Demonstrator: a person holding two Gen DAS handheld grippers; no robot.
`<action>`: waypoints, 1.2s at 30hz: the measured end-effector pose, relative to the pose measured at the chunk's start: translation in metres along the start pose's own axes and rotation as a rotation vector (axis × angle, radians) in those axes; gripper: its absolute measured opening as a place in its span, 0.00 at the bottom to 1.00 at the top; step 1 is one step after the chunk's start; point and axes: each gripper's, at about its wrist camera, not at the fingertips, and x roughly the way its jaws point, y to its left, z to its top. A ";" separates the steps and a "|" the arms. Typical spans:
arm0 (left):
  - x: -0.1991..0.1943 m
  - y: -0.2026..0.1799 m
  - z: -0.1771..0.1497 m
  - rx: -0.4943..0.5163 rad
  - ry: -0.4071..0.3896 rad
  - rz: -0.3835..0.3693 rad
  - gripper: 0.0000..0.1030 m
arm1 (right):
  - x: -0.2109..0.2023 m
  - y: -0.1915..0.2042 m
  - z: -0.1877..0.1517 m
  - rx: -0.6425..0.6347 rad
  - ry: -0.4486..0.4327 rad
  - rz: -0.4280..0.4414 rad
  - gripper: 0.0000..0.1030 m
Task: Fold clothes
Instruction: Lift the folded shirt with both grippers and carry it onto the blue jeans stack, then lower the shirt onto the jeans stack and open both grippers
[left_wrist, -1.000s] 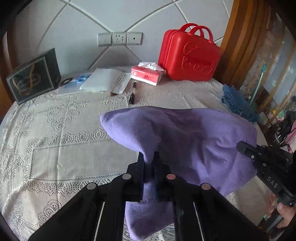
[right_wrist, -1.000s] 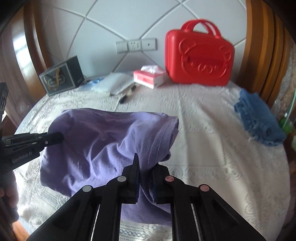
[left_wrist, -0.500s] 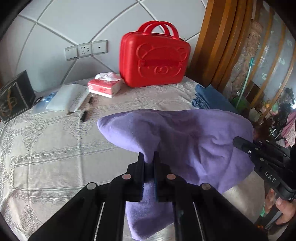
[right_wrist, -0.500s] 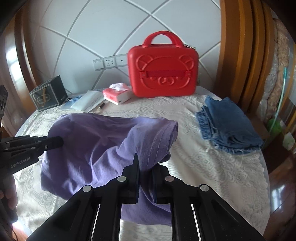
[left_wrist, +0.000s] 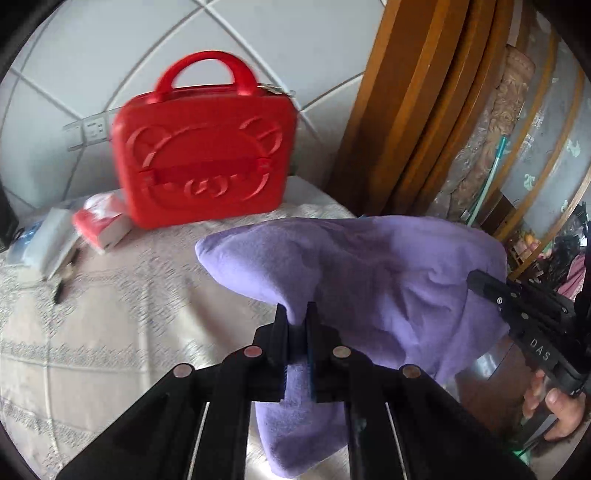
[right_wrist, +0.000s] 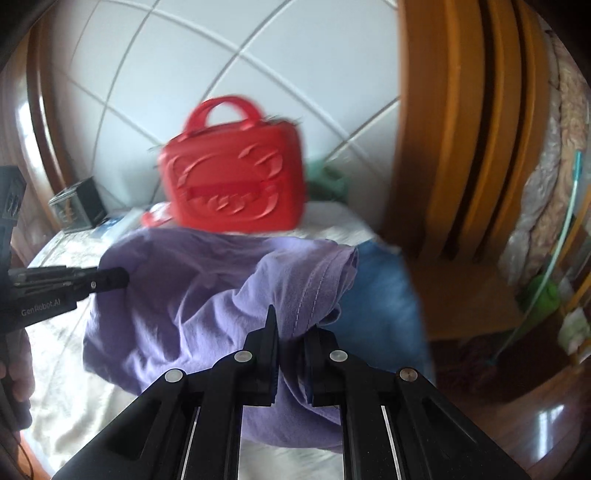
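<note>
We carry the purple garment (right_wrist: 192, 295) above the desk (left_wrist: 110, 314), our left claw (left_wrist: 297, 314) and right claw (right_wrist: 290, 325) both clenched on it. Since a second ago the red case (left_wrist: 203, 158) looms nearer; blue cloth (right_wrist: 376, 295), blurred, seems just beneath.

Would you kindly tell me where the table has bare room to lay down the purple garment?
The widest free patch is the lace tablecloth in front of the red case, left of the purple garment. It is crowded along the wall: tissue pack, papers and pen. The folded blue jeans take the right side.
</note>
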 end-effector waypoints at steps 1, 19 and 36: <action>0.012 -0.010 0.008 0.003 0.001 -0.003 0.07 | 0.002 -0.015 0.007 -0.005 -0.010 -0.006 0.10; 0.204 -0.022 0.036 -0.015 0.187 0.185 0.95 | 0.173 -0.175 -0.029 0.236 0.261 -0.022 0.77; 0.127 -0.079 0.009 0.049 0.183 0.018 1.00 | 0.061 -0.105 -0.054 0.190 0.119 -0.009 0.98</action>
